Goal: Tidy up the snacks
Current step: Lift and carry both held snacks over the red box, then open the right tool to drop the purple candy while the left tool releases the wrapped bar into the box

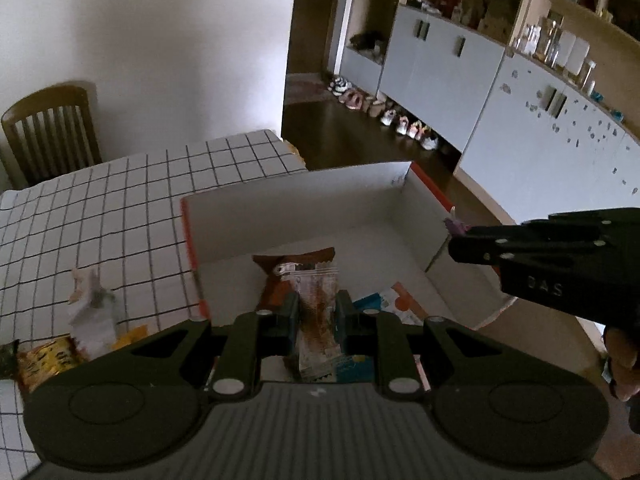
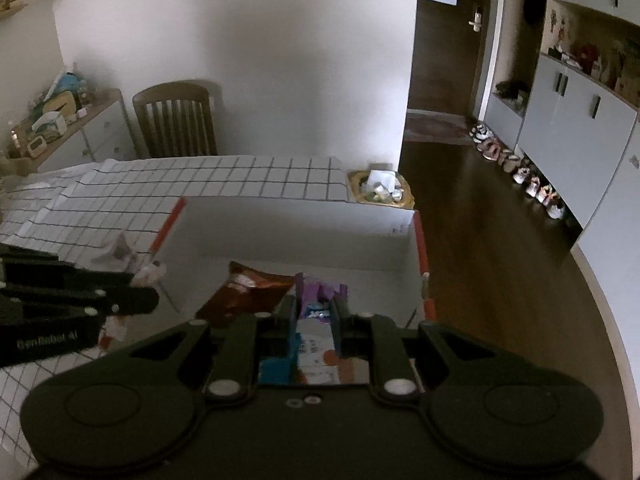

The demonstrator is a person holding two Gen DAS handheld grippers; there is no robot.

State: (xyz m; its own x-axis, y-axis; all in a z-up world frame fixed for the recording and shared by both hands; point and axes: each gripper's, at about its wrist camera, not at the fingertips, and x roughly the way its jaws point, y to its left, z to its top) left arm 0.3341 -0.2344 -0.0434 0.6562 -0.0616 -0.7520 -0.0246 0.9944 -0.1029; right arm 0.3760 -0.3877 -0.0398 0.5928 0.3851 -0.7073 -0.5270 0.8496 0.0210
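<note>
**Currently: both grippers closed on snack packets above the box**

Left wrist view. The left gripper [image 1: 317, 316] sits at lower centre, its fingers pinched on a clear-and-brown snack packet [image 1: 318, 320] held over the open white box [image 1: 304, 208]. A brown packet [image 1: 280, 276] lies on the box floor beyond it, with a blue-and-orange packet [image 1: 390, 300] to its right. At right of frame, the right gripper [image 1: 456, 240] pinches a purple wrapper [image 1: 454, 226] near the box's right wall. Only this view shows the yellow packets [image 1: 48, 358] and a white packet [image 1: 92, 312] on the checked tablecloth [image 1: 120, 200], lower left.

Right wrist view. The right gripper [image 2: 314, 316] at lower centre is clamped on the purple wrapper [image 2: 318, 292] above the box [image 2: 280, 224]. The left gripper [image 2: 156, 300] enters from the left; its packet is blurred and hard to make out. Only this view shows a tray of clutter [image 2: 380, 188] beyond the table corner.
</note>
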